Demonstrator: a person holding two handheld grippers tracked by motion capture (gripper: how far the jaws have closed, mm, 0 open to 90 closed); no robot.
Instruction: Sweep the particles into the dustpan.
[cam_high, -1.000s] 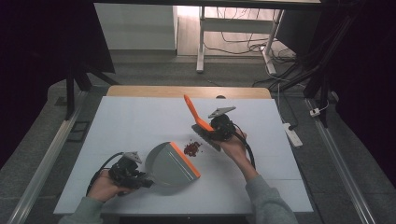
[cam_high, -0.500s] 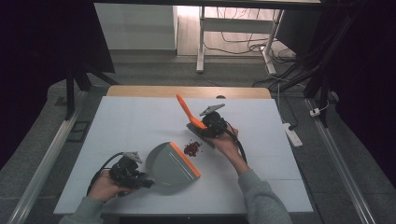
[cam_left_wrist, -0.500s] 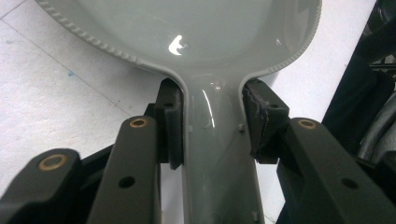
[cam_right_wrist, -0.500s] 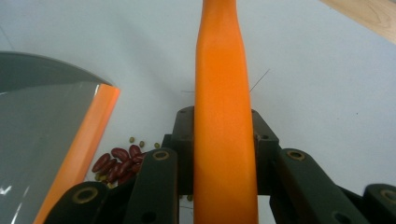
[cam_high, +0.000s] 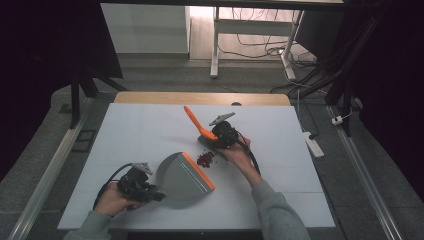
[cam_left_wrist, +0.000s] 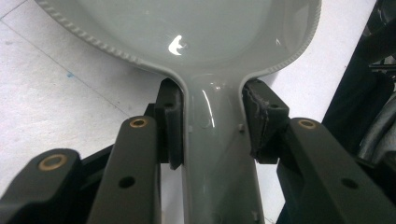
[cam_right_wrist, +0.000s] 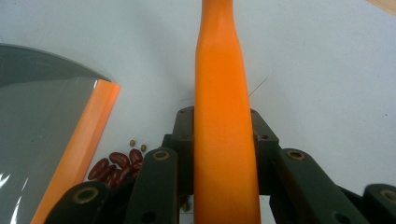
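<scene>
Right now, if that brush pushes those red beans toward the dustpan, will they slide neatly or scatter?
The beans look smooth, rounded and loose, so some would probably roll or skitter sideways. They seem light. The dustpan's orange lip lies close beside them, so most should reach it.

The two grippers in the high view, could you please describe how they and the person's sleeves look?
Both the left gripper and the right gripper are black, each topped by a grey three-cornered plate and trailing a black cable. Their jaw arms carry brass-coloured pins. The sleeves are grey.

Both tools, the left tool (cam_high: 150, 192) and the right tool (cam_high: 212, 139), are black with brass-coloured pivot pins, grey three-cornered top plates and trailing black cables; the person wears grey sleeves (cam_high: 280, 212).
</scene>
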